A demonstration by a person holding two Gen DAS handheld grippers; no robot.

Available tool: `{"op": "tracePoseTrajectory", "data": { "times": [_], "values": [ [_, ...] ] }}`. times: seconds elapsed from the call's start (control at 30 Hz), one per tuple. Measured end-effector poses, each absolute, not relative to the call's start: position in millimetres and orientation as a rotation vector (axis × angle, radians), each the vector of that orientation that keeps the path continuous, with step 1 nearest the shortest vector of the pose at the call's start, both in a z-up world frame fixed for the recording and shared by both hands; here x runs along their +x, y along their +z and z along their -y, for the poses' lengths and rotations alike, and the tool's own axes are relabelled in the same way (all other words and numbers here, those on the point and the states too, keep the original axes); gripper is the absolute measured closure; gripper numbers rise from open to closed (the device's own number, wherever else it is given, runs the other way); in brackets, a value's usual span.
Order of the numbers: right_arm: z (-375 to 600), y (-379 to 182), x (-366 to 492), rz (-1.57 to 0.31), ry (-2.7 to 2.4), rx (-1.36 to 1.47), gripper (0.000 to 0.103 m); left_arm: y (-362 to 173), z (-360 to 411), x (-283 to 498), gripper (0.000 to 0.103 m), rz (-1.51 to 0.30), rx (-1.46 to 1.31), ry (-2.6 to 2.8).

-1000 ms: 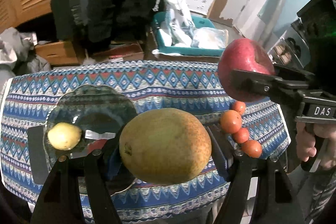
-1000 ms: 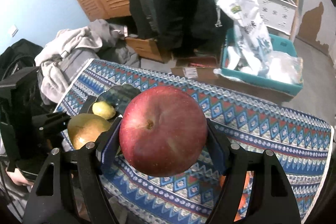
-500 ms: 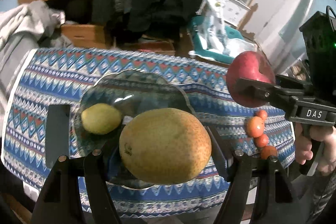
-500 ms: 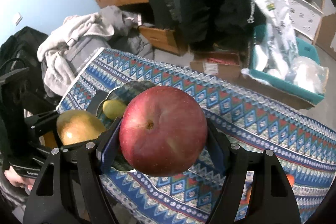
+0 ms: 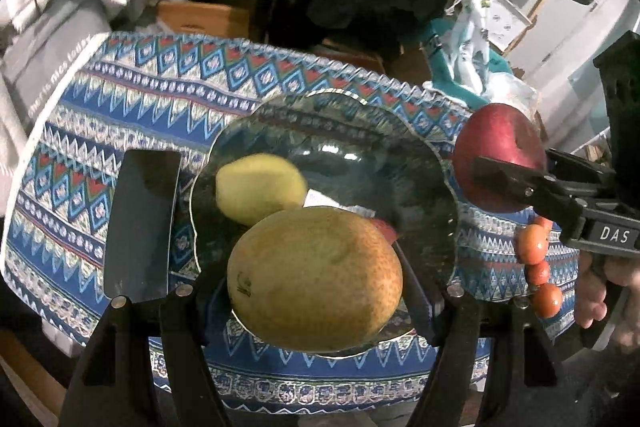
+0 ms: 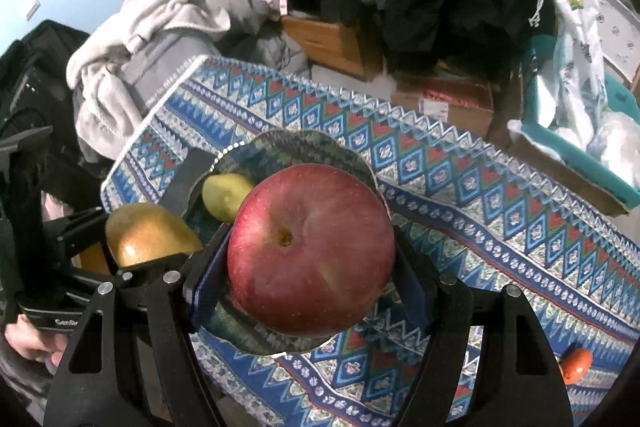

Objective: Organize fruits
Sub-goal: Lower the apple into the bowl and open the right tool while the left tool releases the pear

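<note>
Gripped pear [image 5: 316, 279] — apple [image 6: 310, 249] — seemingly above plate [image 5: 400, 147]

A large yellow-brown pear [image 5: 315, 279], speckled, is held above the near edge of a dark glass plate [image 5: 416, 143]. A smaller yellow-green pear [image 5: 260, 193] lies on the plate's left side. A round red apple [image 6: 311, 249], stem dimple facing up, is held over the plate's right edge. Four small orange fruits [image 5: 538, 269] sit in a row on the patterned cloth, right of the plate.
</note>
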State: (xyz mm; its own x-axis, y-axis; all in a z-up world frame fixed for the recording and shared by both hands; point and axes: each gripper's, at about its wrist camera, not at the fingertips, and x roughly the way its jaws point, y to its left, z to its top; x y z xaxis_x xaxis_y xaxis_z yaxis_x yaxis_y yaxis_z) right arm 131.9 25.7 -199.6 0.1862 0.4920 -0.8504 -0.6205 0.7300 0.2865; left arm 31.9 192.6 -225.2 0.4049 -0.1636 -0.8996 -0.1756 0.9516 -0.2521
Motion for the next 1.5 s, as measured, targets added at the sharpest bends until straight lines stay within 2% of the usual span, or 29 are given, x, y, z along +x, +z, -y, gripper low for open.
{"op": "tracePoseTrajectory", "data": {
  "times": [0.7,1.1,1.5],
  "values": [
    [-52,-269,140,-1.277,0.746,-0.204,0.029,-292,-199,38,0.029,-1.313,-0.358,0.043],
    [-53,-276,137,-1.266,0.753,-0.234,0.028,-297,-184,46,0.03,-1.337,-0.3,0.032],
    [-41,-269,143,-1.27,0.755,-0.145,0.028,-272,-203,40,0.031,-1.291,-0.376,0.066]
  ]
}}
